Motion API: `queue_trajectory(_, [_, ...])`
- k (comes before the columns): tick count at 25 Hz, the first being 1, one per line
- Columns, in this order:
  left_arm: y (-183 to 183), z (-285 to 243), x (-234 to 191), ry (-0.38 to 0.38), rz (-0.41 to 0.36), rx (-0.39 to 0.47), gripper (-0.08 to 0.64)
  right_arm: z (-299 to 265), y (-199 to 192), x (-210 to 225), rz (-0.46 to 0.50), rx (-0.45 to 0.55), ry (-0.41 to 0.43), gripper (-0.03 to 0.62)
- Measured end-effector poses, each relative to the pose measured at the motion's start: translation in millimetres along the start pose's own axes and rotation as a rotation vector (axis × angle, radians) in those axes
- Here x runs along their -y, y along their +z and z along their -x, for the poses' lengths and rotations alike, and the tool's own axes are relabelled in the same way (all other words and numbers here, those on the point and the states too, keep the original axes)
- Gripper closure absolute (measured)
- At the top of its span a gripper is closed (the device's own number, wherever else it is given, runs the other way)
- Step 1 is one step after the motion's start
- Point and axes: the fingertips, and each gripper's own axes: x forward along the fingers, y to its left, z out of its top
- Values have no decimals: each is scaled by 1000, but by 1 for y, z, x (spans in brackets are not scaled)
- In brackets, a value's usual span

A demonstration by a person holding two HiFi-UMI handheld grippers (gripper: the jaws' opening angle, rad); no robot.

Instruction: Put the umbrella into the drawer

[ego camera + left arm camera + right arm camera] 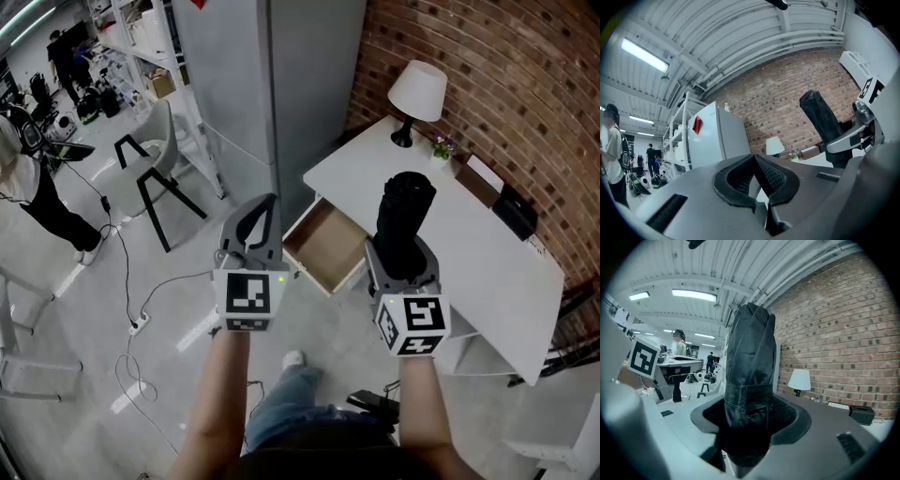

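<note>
The right gripper (403,255) has its jaws spread wide and clamped on a folded black umbrella (405,211), which stands upright between the pads, its sleeve rising well above the jaws and its lower end hanging below them. The left gripper (266,204) is just beside it, jaw tips pressed together with nothing between them. Both are held out over the grey floor, in front of a white table (469,234) that stands against a brick wall (487,84). The table's wooden drawer (328,246) is pulled out and lies between the two grippers in the head view, nothing visible inside it. A white lamp (418,92) stands at the far end of the table.
</note>
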Motion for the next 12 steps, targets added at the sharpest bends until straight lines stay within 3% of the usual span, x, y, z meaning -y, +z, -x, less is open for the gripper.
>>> queue_trajectory(6, [-58,-72,-33,-46,44,-64,558,-96,-45,2,-38,-112,10,344])
queue_trajectory(12, [-134,-109,-37,-80,89,-181,558,-165,-128,-14,-98,-276,78,342])
